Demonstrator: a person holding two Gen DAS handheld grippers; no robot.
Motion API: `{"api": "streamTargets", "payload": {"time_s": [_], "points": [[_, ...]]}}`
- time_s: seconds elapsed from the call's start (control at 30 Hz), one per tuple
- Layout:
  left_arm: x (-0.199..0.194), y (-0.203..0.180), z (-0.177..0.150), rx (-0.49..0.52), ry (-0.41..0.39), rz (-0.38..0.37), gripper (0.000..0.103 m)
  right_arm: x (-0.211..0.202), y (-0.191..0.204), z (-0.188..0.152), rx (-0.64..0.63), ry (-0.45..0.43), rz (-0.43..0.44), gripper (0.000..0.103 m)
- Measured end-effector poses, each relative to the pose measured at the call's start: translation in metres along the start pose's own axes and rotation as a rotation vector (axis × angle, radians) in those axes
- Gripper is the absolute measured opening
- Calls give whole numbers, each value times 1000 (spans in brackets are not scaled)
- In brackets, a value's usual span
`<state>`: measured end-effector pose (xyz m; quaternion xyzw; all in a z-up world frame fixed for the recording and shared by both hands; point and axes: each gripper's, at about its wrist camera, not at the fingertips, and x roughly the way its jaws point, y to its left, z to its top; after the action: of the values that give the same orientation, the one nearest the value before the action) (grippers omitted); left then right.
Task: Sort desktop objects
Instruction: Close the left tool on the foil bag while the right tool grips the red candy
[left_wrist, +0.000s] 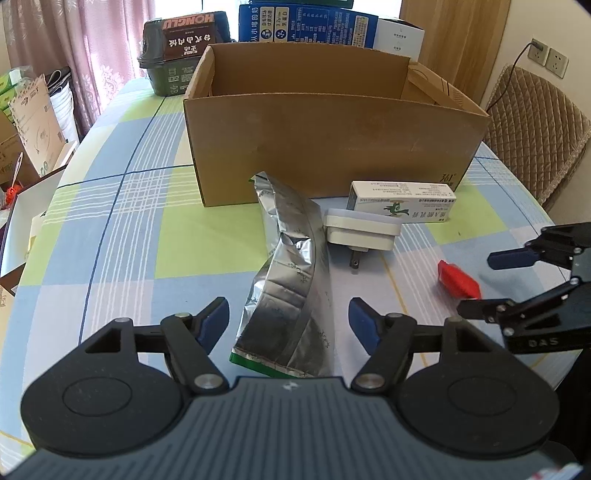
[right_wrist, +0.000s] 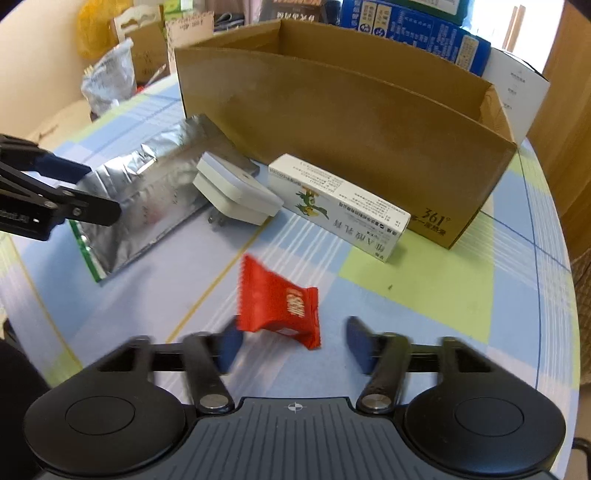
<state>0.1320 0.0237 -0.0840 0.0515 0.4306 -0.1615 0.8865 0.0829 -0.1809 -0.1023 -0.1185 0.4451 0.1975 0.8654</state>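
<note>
A crumpled silver foil bag (left_wrist: 291, 280) lies on the checked tablecloth between the pads of my left gripper (left_wrist: 288, 321), which stands open with a gap on each side. A red candy wrapper (right_wrist: 280, 306) sits blurred and tilted just ahead of my right gripper (right_wrist: 293, 341). Its lower edge is near the left pad, and the jaws stand open around it. A white plug adapter (left_wrist: 364, 230) and a white medicine box (left_wrist: 402, 201) lie in front of the open cardboard box (left_wrist: 332, 147). In the right wrist view my left gripper (right_wrist: 99, 192) hovers over the foil bag (right_wrist: 147, 199).
Behind the cardboard box (right_wrist: 351, 122) stand a dark green container (left_wrist: 177, 55) and blue cartons (left_wrist: 306, 22). A quilted chair (left_wrist: 535, 125) is off the table's right edge. Boxes and bags crowd the floor on the left (left_wrist: 29, 122).
</note>
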Motion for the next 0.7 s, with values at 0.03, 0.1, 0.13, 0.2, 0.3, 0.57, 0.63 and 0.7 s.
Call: {"api": "streamTargets", "payload": {"time_s": [0.03,0.1,0.13,0.2,0.3,0.57,0.63,0.7], "points": [[0,0,0,-2,0,-1,67,-3,-2,1,17,-8,16,66],[1,1,0,-5,0,-2,68,-3,-4,3,48,-21,43,67],[1,1,0,-5,1,-2,68,-7,-4,5,58,-26,49,67],[1,2,0,-7,1,-2,68,-4,-6,8,99,-32,88,69],[1,3,0,-8,3,1,68,1,-3,10,87,-25,84,71],[3,5,2,-11,0,-1,70,19,-4,6,102,-19,89,71],[3,4,3,-10,-1,-3,70,22,-9,6,141,-15,107,71],[3,4,4,-6,-2,-3,70,24,-9,5,144,-7,107,71]]}}
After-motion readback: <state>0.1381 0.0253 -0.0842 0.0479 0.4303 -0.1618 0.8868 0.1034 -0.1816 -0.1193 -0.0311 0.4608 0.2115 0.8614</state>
